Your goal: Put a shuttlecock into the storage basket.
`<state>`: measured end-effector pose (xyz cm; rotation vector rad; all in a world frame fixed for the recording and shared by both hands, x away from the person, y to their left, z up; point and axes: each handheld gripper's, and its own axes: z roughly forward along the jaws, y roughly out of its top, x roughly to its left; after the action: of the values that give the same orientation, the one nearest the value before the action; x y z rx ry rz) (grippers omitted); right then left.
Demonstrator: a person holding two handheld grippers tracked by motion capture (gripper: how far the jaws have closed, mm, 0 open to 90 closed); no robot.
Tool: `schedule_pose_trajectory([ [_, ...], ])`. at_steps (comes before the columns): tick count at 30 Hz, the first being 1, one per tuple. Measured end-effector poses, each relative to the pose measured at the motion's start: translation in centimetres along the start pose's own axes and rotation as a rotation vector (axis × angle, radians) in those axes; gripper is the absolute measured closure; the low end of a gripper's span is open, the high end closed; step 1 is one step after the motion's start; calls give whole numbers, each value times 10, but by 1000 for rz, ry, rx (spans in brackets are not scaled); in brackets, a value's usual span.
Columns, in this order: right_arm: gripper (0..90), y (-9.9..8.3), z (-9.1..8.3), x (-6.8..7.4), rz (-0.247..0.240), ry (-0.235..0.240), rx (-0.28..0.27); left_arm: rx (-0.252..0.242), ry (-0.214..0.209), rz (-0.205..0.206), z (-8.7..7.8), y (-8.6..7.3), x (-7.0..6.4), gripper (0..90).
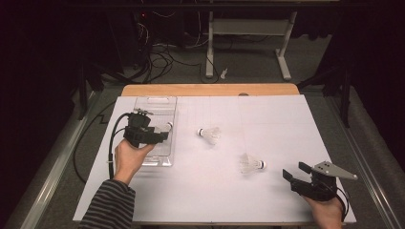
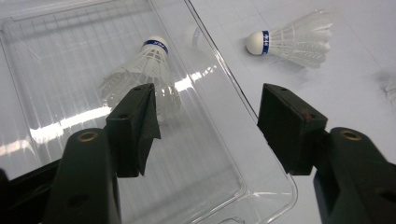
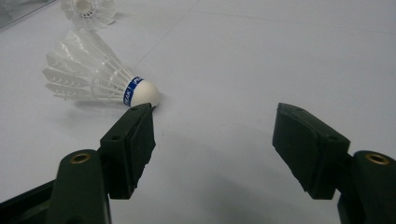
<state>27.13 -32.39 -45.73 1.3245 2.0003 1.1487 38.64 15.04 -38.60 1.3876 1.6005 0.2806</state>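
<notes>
Both jaws wide open, empty. Right gripper [image 1: 292,172]: close on shuttlecock [image 3: 100,81] cork, then carry to tray [image 1: 143,102].

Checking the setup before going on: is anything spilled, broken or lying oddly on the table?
Nothing looks damaged or spilled. One shuttlecock lies inside the clear tray; two more lie on their sides on the white table, one mid-table, one nearer the right gripper at. Both grippers are open; the left gripper hovers over the tray.
</notes>
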Motion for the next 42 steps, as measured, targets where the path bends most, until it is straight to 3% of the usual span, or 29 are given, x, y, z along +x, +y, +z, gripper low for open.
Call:
schedule_pose_trajectory([
  [16, 304, 0, 0, 0, -1, 0, 1, -7, -39, -15, -10, -7, 3, 384],
  [42, 304, 0, 0, 0, -2, -1, 3, -31, -77, 6, -25, -21, 1, 380],
])
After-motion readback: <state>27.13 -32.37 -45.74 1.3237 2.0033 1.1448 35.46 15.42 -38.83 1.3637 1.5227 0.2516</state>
